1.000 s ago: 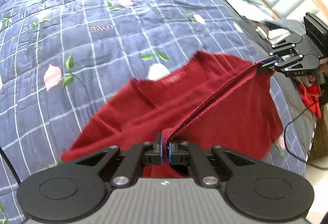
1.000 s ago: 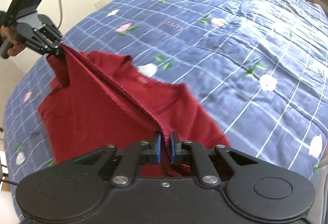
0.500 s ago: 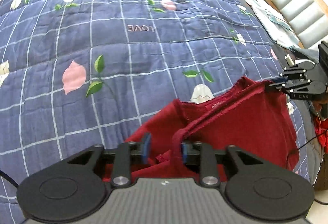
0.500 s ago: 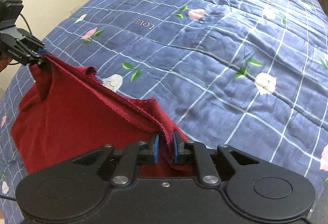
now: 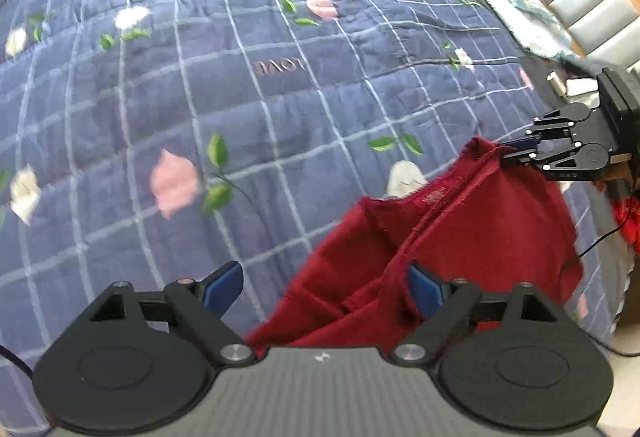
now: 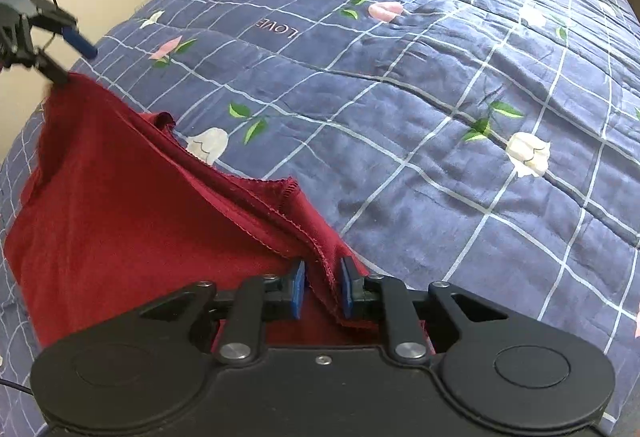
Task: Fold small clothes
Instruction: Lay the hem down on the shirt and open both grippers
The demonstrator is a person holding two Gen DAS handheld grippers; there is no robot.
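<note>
- Letting go, the left tool has just spread its jaws wide, the red T-shirt's hem only brushing one pad.
- The right tool has parted slightly; the hem hangs loosely between its pads.
- The shirt lies doubled over near the bed's edge; further folds likely remain.
- Earlier, both tools pinched the hem taut, held higher.

1 red shirt, 1 floral quilt, 2 hand-held grippers.

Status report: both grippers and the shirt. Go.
Left gripper open, jaws just spread, hem draped against one pad. Right gripper jaws slightly parted around the hem. Red shirt folded over on the quilt. Nothing obstructing.
</note>
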